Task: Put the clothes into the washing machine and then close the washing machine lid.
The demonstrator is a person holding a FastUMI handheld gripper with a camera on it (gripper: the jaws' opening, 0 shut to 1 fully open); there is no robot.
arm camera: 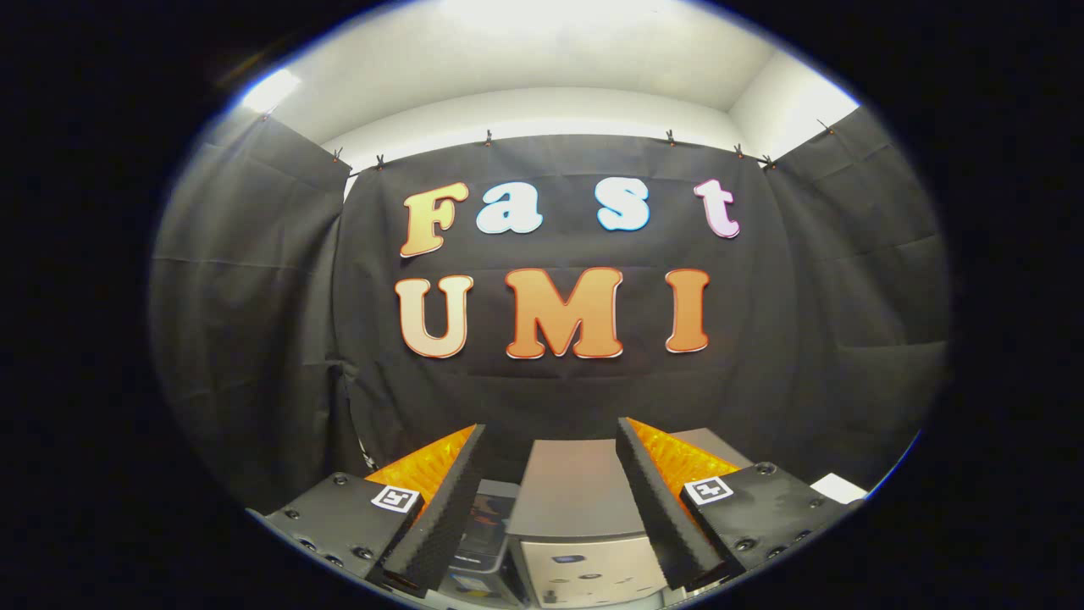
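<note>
Tongs (550,508) agape, empty, above the washing machine (576,500)
Its lid lies flat, seemingly shut; clothes unseen; stage unclear; keep fingers level.

Gripper (550,432), handheld, two-finger type. Fingers (440,517): two long wedge-shaped blades, set apart with a wide gap between them; inner faces lined with ribbed foam-like padding, outer faces finely textured. Finger mounts: one flat dark block at the base of each finger, left and right, matte finish, fastened with round recessed screws along the near edges. Markings: one small square black-and-white fiducial tag (395,498) on the left block, a matching one on the right block.
</note>
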